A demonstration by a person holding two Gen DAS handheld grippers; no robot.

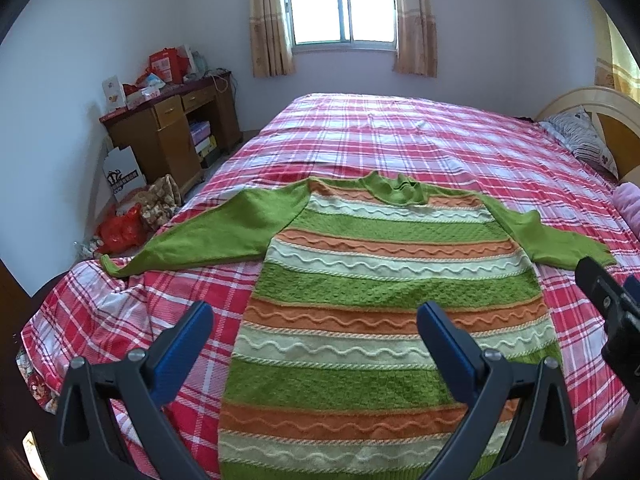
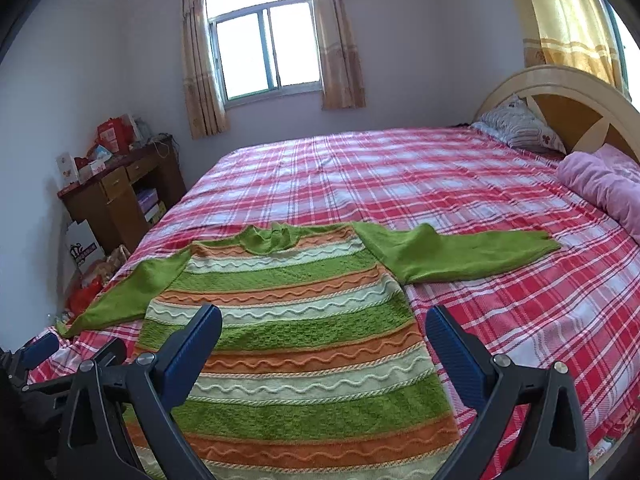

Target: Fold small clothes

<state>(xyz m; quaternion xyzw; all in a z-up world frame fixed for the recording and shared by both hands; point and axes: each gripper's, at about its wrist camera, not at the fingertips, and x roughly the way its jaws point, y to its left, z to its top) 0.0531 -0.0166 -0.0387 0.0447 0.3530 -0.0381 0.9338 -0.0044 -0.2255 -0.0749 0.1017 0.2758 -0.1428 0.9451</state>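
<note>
A knitted sweater (image 1: 384, 296) (image 2: 296, 344) with green, orange and cream stripes lies flat on the bed, collar away from me, both plain green sleeves spread out sideways. My left gripper (image 1: 314, 316) hovers open over the sweater's lower left part, with nothing between its blue fingers (image 1: 188, 344). My right gripper (image 2: 324, 322) also stands open, above the sweater's lower right side, and holds nothing. Each gripper shows in the other's view: the right one (image 1: 612, 304) at the right edge, the left one (image 2: 44, 350) at the lower left.
The bed (image 2: 400, 172) has a red and white plaid sheet, with much bare sheet beyond the sweater. A patterned pillow (image 2: 516, 124), a pink blanket (image 2: 600, 184) and a wooden headboard (image 2: 568, 96) are at the right. A cluttered wooden desk (image 1: 168, 120) and floor bags (image 1: 124, 228) stand left.
</note>
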